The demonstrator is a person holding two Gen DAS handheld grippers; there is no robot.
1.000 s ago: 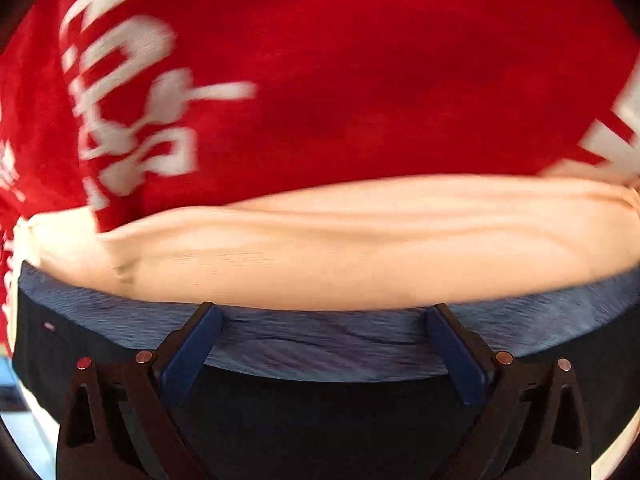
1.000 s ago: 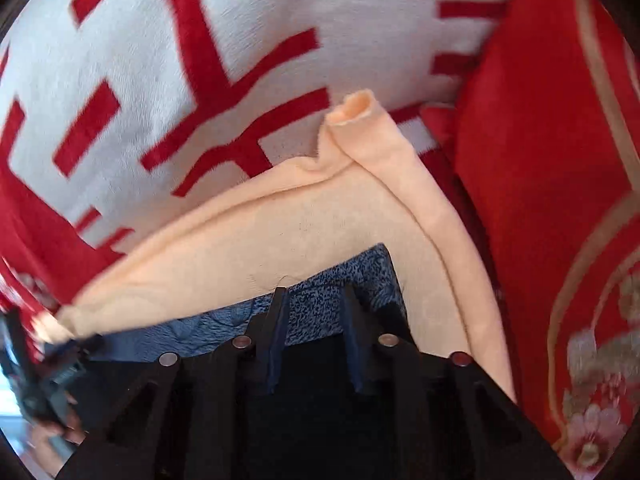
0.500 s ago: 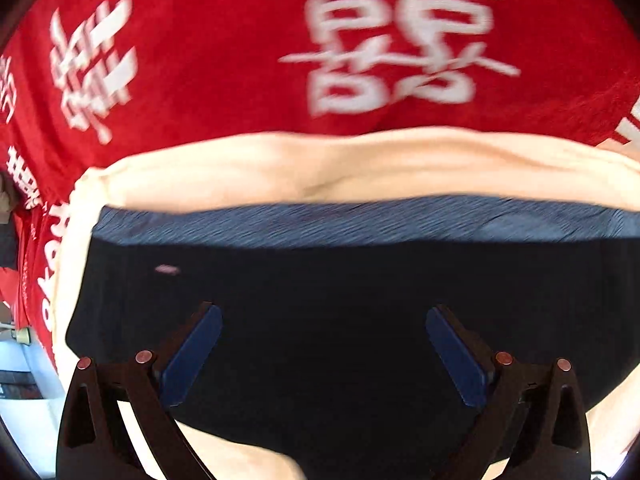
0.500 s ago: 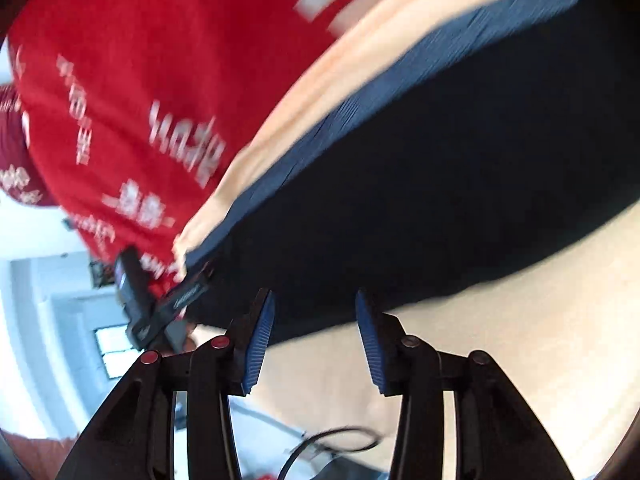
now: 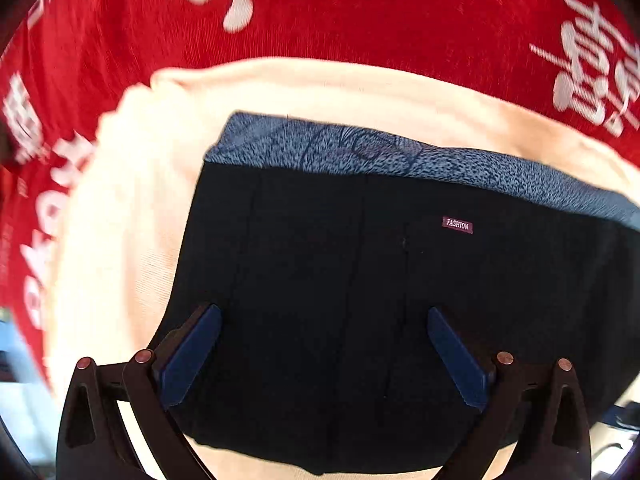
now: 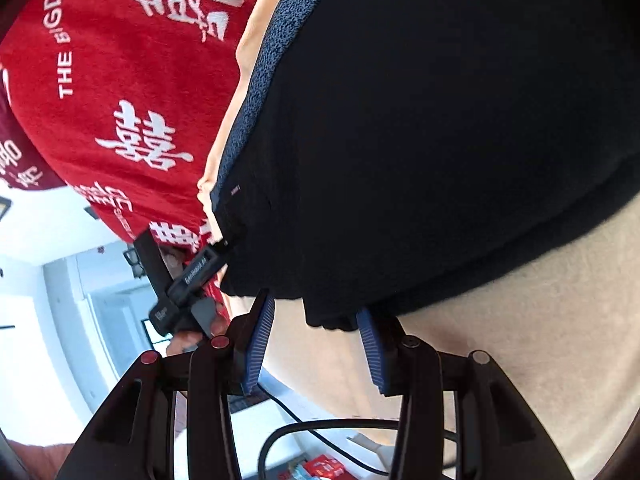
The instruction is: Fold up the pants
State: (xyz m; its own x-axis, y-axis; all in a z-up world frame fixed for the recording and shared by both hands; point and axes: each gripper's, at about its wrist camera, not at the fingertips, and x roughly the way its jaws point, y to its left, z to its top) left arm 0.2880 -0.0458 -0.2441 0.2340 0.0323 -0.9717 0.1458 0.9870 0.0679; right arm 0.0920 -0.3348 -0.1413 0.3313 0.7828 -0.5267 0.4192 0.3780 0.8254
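Here, beneath both your grippers, a red plush blanket with white printed characters point(image 5: 400, 20) covers the surface, and a pale peach cloth point(image 5: 132, 220) lies spread on top of it. On that cloth rest the folded black pants with a speckled blue-grey waistband point(image 5: 360, 280), the waistband toward the cloth's far edge in the left wrist view and a small maroon "FASHION" label point(image 5: 457, 225) stitched just below it. Your left gripper point(image 5: 324, 356) points steeply down over the pants, its blue-padded jaws spread wide with nothing between the pads. Your right gripper point(image 6: 316, 344) sits at the near hem of the pants, jaws parted and gripping nothing, the black hem just beyond its fingertips. The right wrist view also catches the other gripper at the pants' left corner, a hand behind it, and a black cable point(image 6: 320, 428) looping below the cloth's near edge.
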